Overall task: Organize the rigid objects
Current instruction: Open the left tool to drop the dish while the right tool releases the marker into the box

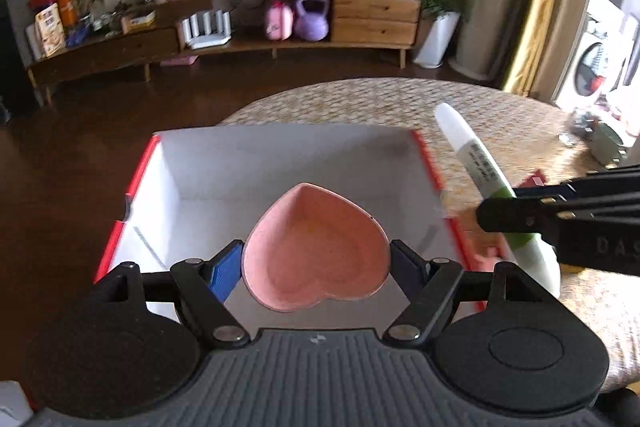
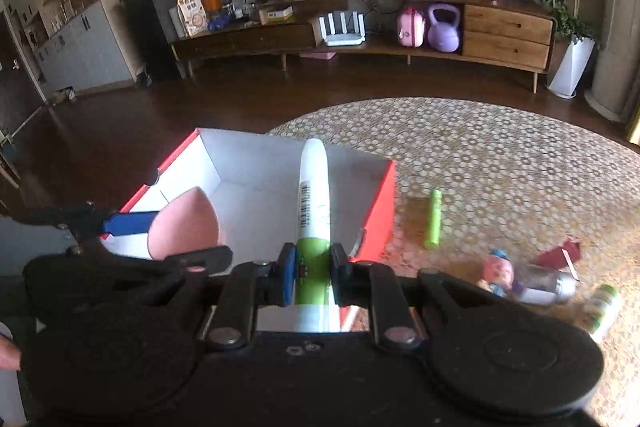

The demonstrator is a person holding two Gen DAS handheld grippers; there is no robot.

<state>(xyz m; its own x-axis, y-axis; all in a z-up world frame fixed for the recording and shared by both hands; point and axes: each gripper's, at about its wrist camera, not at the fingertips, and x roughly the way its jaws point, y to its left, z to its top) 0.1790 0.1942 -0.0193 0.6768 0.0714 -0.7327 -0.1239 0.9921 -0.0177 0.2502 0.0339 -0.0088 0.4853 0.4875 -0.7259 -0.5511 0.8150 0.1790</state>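
Rug: honeycomb-patterned beige rug (image 2: 500, 155) fills the right half of the right wrist view, dark wood floor around it.
Box: red outside, white inside, open top (image 1: 140, 167); sits at the left edge of the rug, dead centre in the left wrist view, and its floor looks bare where it shows.
Left gripper: (image 1: 316, 259) jaws set pretty wide, pinching the pink heart-shaped dish (image 1: 316, 243) by its two sides, blue pad on the left lobe. The dish hangs over the open box, lower middle of the frame. In the right wrist view it pokes in from the left (image 2: 184, 227).
Right gripper: (image 2: 314, 275) jaws pressed in tight on the green band of a white and green tube (image 2: 314, 195). The white tip points away from the camera, over the box's right half. In the left wrist view the tube slants along the right side, by the box's right wall (image 1: 480, 171).
Leftovers on the rug: a small green stick (image 2: 434, 219) just right of the box, then lower right a little pink and blue figure (image 2: 498, 275), a red packet (image 2: 560, 253) and a green and white bottle (image 2: 604, 311), all blurry.
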